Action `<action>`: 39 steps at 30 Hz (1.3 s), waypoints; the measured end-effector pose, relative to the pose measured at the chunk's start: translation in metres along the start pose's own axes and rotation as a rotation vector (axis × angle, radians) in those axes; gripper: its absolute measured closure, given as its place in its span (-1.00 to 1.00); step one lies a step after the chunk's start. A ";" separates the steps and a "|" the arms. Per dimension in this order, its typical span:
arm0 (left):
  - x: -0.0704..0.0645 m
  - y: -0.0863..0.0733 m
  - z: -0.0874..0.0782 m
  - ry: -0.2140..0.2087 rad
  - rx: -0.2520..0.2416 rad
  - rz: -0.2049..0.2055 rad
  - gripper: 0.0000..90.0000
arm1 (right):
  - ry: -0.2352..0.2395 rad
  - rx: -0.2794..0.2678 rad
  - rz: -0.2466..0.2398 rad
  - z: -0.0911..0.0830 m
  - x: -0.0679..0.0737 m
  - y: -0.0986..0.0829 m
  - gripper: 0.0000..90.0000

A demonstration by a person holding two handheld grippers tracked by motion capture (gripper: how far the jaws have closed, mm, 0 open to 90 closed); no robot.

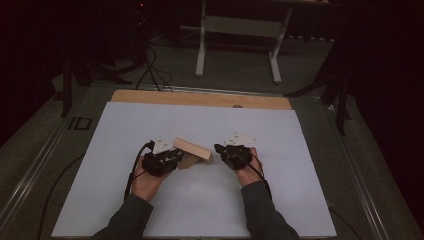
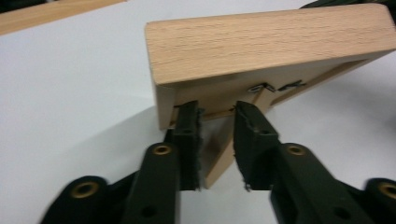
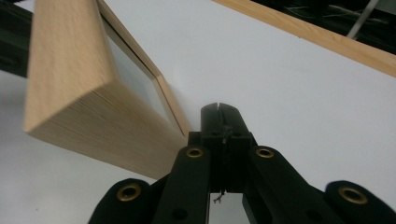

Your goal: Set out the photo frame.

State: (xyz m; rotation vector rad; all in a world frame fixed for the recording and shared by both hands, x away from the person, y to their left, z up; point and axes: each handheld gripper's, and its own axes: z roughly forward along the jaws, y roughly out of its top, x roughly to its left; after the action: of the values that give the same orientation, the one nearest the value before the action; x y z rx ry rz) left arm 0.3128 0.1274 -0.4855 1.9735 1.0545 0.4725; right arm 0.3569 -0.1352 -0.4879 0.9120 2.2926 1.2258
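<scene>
High view: wooden frame [image 1: 192, 150] stands tilted near the middle of the white table [image 1: 125, 150], propped on its back stand. Left gripper [image 2: 217, 112], jaws spread, straddles that stand, likely to adjust it. Right gripper [image 3: 219, 112], jaws pressed together and empty, waits just beside the frame's edge.

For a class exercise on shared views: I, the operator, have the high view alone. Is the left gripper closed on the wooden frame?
Observer: No, the left gripper is open, its jaws either side of a thin wooden prop behind the wooden frame.
Operator: And the right gripper?
Observer: The right gripper is shut, empty, near the frame's lower corner.
Operator: Anything on the back?
Observer: Yes, small metal clips.
</scene>
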 end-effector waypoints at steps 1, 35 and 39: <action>0.000 0.000 0.001 0.008 -0.003 0.005 0.78 | 0.013 -0.017 -0.003 -0.003 0.002 0.003 0.99; -0.002 0.002 0.005 0.031 -0.036 -0.013 0.99 | 0.073 -0.024 -0.040 -0.010 0.015 0.003 0.99; -0.004 0.003 0.005 0.024 -0.037 -0.003 0.99 | 0.073 -0.025 -0.048 -0.012 0.016 0.002 0.99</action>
State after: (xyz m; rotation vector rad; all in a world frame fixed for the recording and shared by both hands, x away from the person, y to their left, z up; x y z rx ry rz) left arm 0.3152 0.1206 -0.4856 1.9379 1.0569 0.5119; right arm 0.3391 -0.1296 -0.4801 0.8118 2.3358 1.2839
